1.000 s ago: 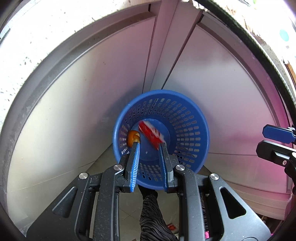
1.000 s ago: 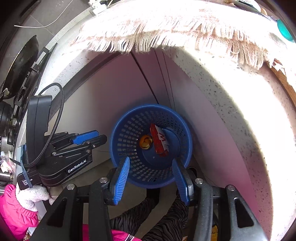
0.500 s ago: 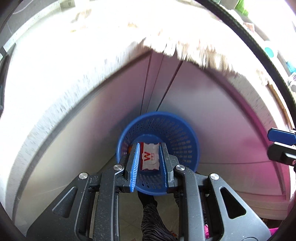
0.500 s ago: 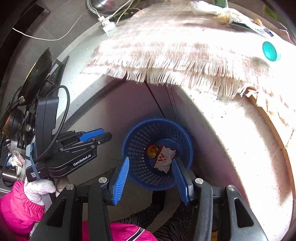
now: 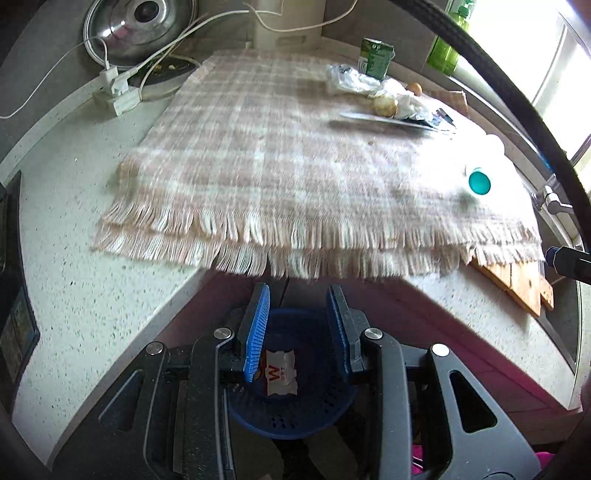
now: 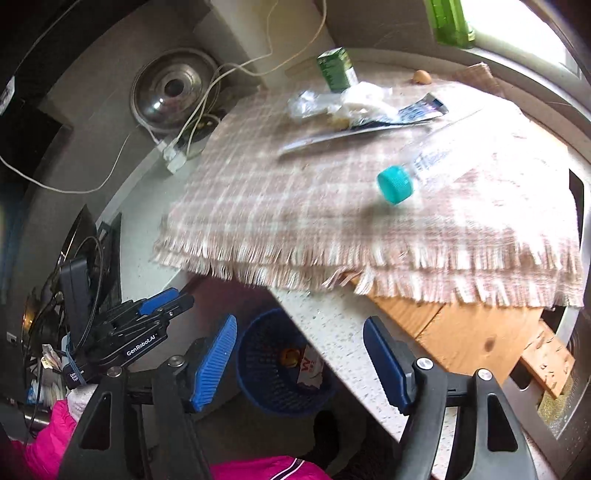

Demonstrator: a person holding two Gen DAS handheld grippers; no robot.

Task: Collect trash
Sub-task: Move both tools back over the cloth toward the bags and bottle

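Blue plastic basket [image 5: 291, 417], perforated wall, stands on the floor below the counter edge; it holds a white wrapper [image 5: 281, 372] printed with a red letter and a small orange item [image 6: 289, 356], both lying at the bottom. Left gripper [image 5: 298, 328]: blue-padded jaws parted and having just been opening, nothing between them, positioned above the basket. Right gripper [image 6: 299, 360]: jaws spread wide and having just been opening, nothing between them, the basket and counter edge showing through the gap. Speckled white counter [image 5: 74, 280] carries a beige checked cloth [image 5: 280, 162] with a fringed front edge overhanging the counter lip. Trash on the cloth, far side: crumpled clear plastic [image 6: 314, 103], a crumpled white paper wad [image 6: 364, 99], a flat dark-blue foil wrapper [image 6: 413, 112] and a long silvery strip [image 5: 384, 120], all close together; a small roundish yellow-brown lump [image 5: 385, 105] lies among them. Clear plastic bottle [image 6: 430, 158] with a teal cap [image 6: 395, 184] lies on its side on the near right part of the cloth, apart from the heap. Green carton [image 6: 336, 68] stands upright just behind the heap. Brown egg [image 6: 421, 76] rests at the far edge. Wooden board [image 6: 472, 339] lies partly under the cloth's right end. White power strip [image 5: 116, 94] with cables and a steel pot lid [image 5: 140, 27] sit at the far left. Pink sleeve [image 6: 37, 439] shows at the lower left of the right wrist view.
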